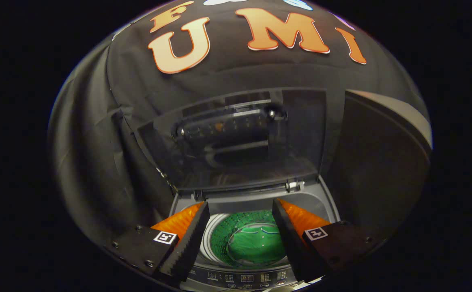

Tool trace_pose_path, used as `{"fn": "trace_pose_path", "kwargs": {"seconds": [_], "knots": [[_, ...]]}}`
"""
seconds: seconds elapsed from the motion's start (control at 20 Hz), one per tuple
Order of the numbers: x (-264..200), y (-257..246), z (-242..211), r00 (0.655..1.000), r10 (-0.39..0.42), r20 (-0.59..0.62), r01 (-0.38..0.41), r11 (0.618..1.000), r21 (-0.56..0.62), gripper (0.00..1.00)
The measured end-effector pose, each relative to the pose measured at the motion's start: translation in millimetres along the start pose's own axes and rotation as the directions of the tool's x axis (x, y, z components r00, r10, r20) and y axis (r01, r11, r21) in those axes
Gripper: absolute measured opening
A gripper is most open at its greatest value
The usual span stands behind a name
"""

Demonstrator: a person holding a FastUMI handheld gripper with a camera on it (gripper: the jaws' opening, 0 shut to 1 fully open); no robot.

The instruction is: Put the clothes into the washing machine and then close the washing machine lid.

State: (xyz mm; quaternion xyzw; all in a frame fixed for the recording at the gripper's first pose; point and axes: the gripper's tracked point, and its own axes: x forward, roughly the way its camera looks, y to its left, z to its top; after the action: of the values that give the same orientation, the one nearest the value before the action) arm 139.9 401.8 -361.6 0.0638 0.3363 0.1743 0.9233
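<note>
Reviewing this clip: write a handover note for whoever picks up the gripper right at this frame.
Gripper: open, holding nothing, poised over the washing machine opening.
Clothes: a green garment lies down in the drum, seen between the fingers.
Lid: raised upright behind the opening, hinged at the back edge.
Control panel: at the near rim, just below the fingers.
Done: garment appears loaded.
Left: reach up to the lid and swing it down shut.
</note>
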Motion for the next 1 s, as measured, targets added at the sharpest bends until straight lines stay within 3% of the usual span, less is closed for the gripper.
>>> {"fn": "trace_pose_path", "kwargs": {"seconds": [0.25, 0.45, 0.65, 1.0], "knots": [[-11, 8, 91, 0.985, 0.023, 0.174, -0.011, 0.997, -0.071, 0.98], [3, 20, 147, 0.976, 0.048, 0.213, -0.025, 0.994, -0.108, 0.99], [50, 16, 168, 0.980, 0.041, 0.194, -0.019, 0.994, -0.111, 0.98], [107, -18, 173, 0.985, -0.038, 0.168, 0.057, 0.992, -0.111, 0.97]]}}
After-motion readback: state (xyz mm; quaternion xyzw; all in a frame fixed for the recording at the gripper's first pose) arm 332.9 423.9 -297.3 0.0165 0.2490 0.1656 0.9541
